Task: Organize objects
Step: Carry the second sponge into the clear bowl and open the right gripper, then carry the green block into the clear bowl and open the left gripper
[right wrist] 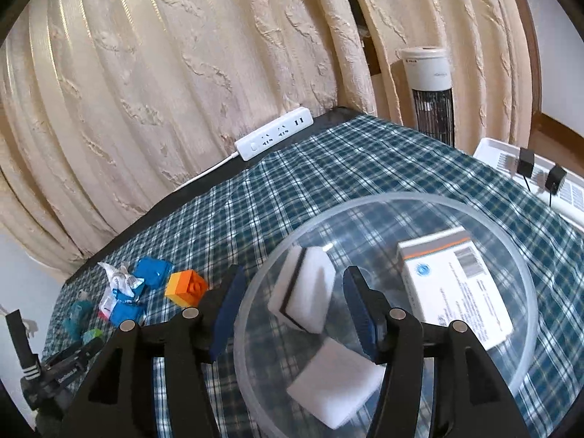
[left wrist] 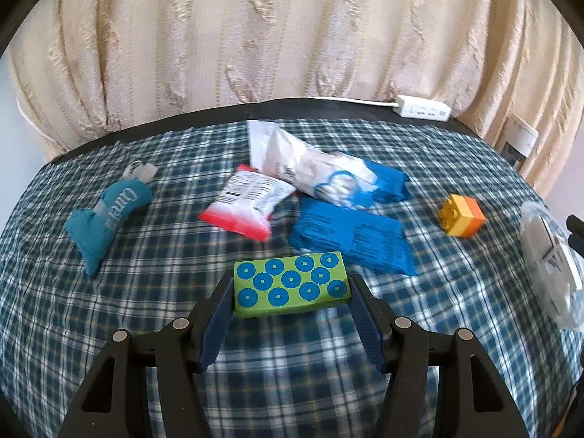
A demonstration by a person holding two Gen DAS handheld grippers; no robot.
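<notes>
Left gripper (left wrist: 292,294), jaws spread, straddles the green block (left wrist: 291,289) on the plaid cloth (left wrist: 109,328), near the blue packets (left wrist: 352,242). Right gripper (right wrist: 290,308), also unclenched, hangs over the clear bowl (right wrist: 525,277), framing a white sponge (right wrist: 303,288).

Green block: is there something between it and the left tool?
Nothing visible. The green block lies flat on the cloth, right between the open fingers of the left tool. The blue packets lie behind it.

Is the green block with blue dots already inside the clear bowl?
No. The green block lies on the checked cloth between the open left claw fingers.
</notes>
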